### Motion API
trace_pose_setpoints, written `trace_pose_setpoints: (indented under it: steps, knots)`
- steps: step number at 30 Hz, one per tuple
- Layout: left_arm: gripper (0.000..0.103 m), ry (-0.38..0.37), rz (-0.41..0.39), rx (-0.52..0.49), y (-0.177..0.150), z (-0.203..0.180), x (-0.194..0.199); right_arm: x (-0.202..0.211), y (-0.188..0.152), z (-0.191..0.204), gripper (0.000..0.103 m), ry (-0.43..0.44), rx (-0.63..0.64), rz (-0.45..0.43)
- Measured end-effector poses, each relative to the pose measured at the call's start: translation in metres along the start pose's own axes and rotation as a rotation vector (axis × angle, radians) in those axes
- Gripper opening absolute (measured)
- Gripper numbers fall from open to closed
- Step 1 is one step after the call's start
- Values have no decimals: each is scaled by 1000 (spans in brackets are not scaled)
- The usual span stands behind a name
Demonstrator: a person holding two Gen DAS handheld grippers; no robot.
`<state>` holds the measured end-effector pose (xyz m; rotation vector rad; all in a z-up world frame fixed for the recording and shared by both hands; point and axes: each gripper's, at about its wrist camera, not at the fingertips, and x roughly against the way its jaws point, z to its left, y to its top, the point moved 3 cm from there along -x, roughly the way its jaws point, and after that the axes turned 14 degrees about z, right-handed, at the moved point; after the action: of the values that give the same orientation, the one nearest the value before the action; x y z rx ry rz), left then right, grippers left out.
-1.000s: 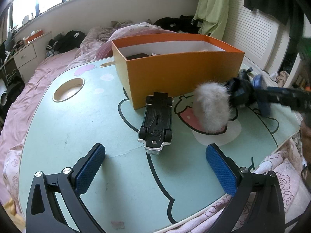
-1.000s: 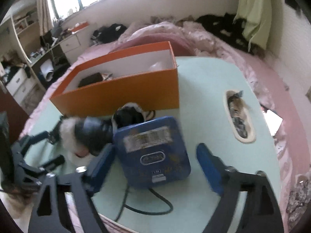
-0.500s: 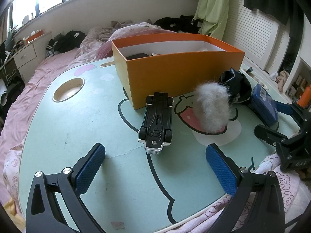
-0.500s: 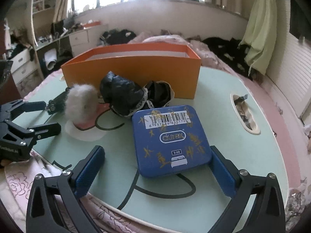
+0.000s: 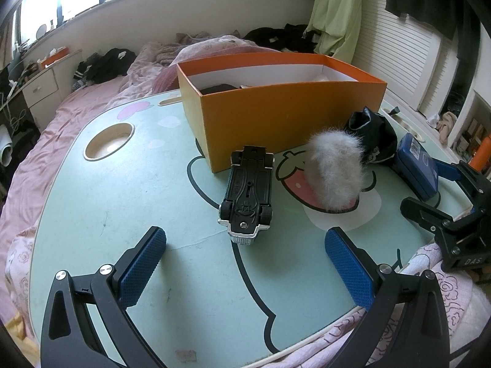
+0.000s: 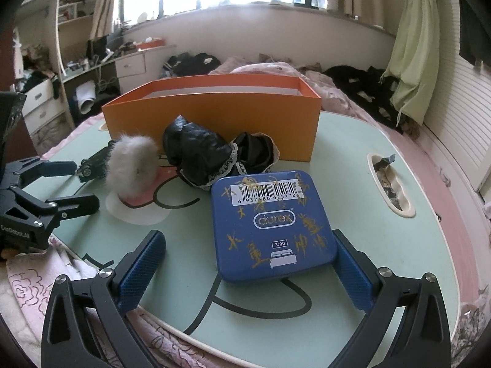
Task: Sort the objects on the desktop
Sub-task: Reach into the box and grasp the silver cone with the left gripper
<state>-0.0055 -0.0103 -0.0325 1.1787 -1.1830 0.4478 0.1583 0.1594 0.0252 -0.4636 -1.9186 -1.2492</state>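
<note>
An orange box [image 5: 288, 119] stands open on the mint table [image 5: 122, 190]; it also shows in the right wrist view [image 6: 214, 119]. An upturned black toy car [image 5: 247, 196] lies just ahead of my open, empty left gripper [image 5: 245, 263]. A white fur pompom [image 5: 336, 171], a black lace-trimmed cloth [image 6: 202, 156] and a blue tin [image 6: 273, 224] lie near the box. My right gripper [image 6: 245, 263] is open, its fingers either side of the tin's near edge, the right pad [image 6: 353, 273] close to the tin.
A round cup recess [image 5: 109, 141] is in the table at left. A slot tray [image 6: 389, 184] with dark scraps is at the table's right. Pink bedding surrounds the table. The left gripper [image 6: 43, 190] shows at the left of the right wrist view.
The right gripper has pulled back and lowered toward the table's near edge, now level with the blue tin. The left gripper and the car have not moved.
</note>
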Motion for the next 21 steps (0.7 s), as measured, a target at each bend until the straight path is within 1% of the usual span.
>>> trace_pose_setpoints:
  steps: [3, 5, 6, 8, 10, 11, 12, 13, 14, 15, 16, 17, 18, 20, 21]
  knots:
    - [102, 15, -2, 13, -1, 2, 3, 1, 0, 1, 103, -3, -1, 0]
    - [96, 20, -16, 13, -2, 3, 14, 1, 0, 1, 103, -4, -3, 0]
    - [91, 10, -27, 4, -1, 3, 22, 1, 0, 1, 103, -5, -4, 0]
    - [84, -1, -75, -14, 8, 5, 46, 1, 0, 1, 103, -5, -5, 0]
    - [68, 4, -136, -27, 26, 6, 71, 1, 1, 4, 103, -6, -4, 0]
    - [67, 1, -162, -35, 39, 6, 83, 1, 1, 4, 103, -7, -5, 0]
    - [67, -11, -170, -43, 55, 5, 91, 1, 1, 5, 103, -7, -6, 0]
    - [56, -31, -163, -51, 71, 5, 94, 0, 1, 5, 103, -7, -7, 0]
    - [49, -62, -141, -58, 90, 3, 93, 1, 1, 6, 103, -9, -7, -1]
    - [40, -84, -101, -54, 106, 2, 88, 2, 1, 6, 103, -10, -8, -1]
    - [35, -107, -46, -56, 126, 1, 77, 2, 1, 6, 103, -10, -8, -1]
    - [32, -121, 16, -60, 143, -2, 63, 2, 1, 6, 103, -11, -9, -1]
    - [27, -121, 82, -61, 160, -5, 44, 2, 1, 6, 103, -12, -10, -1]
    - [27, -103, 176, -62, 178, -13, 16, 2, 1, 6, 103, -12, -11, -1]
    - [27, -84, 211, -74, 184, -18, 1, 2, 1, 6, 103, -13, -12, -1]
